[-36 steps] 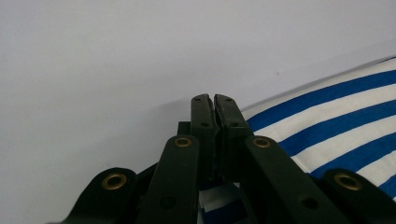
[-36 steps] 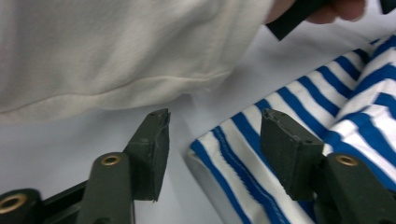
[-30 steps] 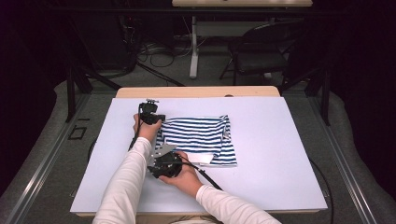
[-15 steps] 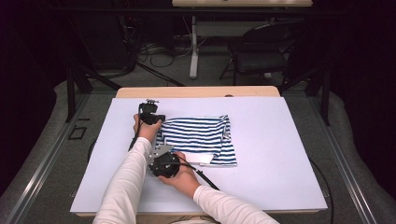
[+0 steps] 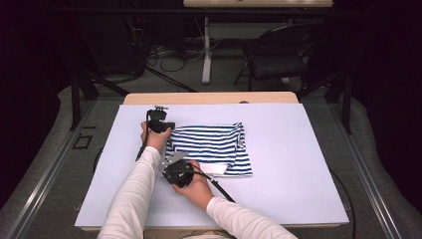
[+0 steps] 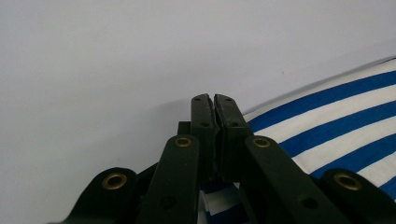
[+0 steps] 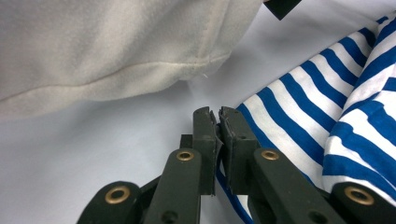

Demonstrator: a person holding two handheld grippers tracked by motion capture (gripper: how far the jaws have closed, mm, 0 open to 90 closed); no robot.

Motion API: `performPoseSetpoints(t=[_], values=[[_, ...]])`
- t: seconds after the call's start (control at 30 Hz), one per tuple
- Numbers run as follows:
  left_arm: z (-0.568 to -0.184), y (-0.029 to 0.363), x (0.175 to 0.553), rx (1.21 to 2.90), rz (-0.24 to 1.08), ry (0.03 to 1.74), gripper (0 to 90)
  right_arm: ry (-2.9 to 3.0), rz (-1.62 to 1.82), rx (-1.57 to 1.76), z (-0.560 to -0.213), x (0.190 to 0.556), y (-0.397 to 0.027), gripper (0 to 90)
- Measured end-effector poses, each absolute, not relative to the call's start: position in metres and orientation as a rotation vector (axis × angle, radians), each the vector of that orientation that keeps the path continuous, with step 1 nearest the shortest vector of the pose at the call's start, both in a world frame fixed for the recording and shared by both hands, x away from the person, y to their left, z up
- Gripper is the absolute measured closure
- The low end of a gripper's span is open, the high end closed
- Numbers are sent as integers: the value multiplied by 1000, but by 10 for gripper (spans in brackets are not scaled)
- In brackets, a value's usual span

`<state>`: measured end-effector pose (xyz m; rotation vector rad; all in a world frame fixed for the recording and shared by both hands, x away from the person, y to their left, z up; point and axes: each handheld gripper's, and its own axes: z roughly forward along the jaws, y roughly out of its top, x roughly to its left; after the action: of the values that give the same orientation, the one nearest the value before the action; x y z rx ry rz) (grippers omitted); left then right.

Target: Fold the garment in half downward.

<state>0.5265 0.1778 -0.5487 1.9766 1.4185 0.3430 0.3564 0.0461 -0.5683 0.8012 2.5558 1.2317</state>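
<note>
A folded blue-and-white striped garment (image 5: 214,144) lies on the white table (image 5: 298,149). My left gripper (image 5: 165,128) is at its far left corner. In the left gripper view the left gripper (image 6: 214,100) has its jaws together, with striped cloth (image 6: 336,126) pinched low between them. My right gripper (image 5: 171,162) is at the garment's near left edge. Its jaws have just been closing, and in the right gripper view the right gripper (image 7: 215,112) is shut on the edge of the striped cloth (image 7: 327,116). A pale sleeve (image 7: 116,46) hangs just above it.
Both forearms come in from the table's near edge, close side by side. A black cable (image 5: 219,186) trails from the right gripper across the table. Beyond the far edge stand a dark chair (image 5: 278,59), a table leg (image 5: 206,50) and floor cables (image 5: 169,52).
</note>
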Motion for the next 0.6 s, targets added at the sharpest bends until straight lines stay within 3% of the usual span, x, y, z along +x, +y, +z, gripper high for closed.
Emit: performPoseSetpoints(t=[0.6], values=[[-546,204,505,1942,372,1427,874,2591,1269,746,-566,343,44,856]])
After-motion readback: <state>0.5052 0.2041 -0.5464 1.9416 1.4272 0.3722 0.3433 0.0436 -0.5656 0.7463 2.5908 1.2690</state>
